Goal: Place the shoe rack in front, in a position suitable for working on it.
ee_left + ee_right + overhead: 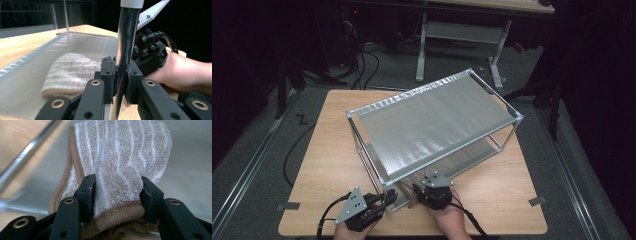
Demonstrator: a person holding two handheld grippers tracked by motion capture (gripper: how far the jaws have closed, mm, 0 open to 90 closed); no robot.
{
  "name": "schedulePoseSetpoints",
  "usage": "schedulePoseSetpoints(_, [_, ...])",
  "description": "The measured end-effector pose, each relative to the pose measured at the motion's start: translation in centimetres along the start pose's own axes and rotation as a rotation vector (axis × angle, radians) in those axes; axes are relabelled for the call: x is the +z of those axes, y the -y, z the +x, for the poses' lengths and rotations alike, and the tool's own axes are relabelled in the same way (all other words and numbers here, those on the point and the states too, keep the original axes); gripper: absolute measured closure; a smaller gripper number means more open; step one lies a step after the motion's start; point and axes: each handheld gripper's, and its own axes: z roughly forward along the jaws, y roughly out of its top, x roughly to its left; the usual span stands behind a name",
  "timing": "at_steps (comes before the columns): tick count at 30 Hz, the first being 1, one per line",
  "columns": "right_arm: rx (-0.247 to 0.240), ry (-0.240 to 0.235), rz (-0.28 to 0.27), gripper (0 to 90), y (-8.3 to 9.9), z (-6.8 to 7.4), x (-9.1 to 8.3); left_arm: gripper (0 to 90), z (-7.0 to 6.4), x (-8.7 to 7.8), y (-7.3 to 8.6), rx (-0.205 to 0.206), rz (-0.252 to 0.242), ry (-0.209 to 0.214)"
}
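A wooden table (322, 165) spans the middle of the high view, bearing a metal shelf rack (432, 125) at centre. A striped towel (120, 165) lies on the rack's bottom shelf, centre frame, pinched by the right gripper (116, 195). The left gripper (120, 80), lower centre, clamps the rack's corner post (126, 45).

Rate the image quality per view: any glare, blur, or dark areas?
High view: surroundings dark, rack top shelf sheeny. Left gripper view: glare streaks on the post, towel soft-focused. Right gripper view: towel sharp between the right gripper jaws, left edge blurred.
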Motion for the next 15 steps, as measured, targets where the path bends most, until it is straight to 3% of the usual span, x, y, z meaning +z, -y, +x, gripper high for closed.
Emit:
schedulePoseSetpoints(7, [0.055, 0.07, 0.007, 52.7, 0.6, -3.8, -0.7, 79.6, 0.0, 0.0, 0.0, -0.001, -0.001, 0.001])
schedulePoseSetpoints(12, [0.067, 0.124, 0.005, 52.6, 1.1, -6.5, -1.2, 79.5, -0.1, 0.0, 0.0, -0.008, -0.001, -0.002])
schedulePoseSetpoints(13, [0.049, 0.135, 0.002, 52.5, 1.2, -7.2, -1.3, 79.5, -0.1, -0.1, 0.0, -0.009, -0.001, -0.002])
schedulePoseSetpoints(15, [0.07, 0.154, 0.005, 52.5, 1.4, -8.2, -1.5, 79.5, -0.1, -0.1, 0.0, -0.009, -0.001, -0.004])
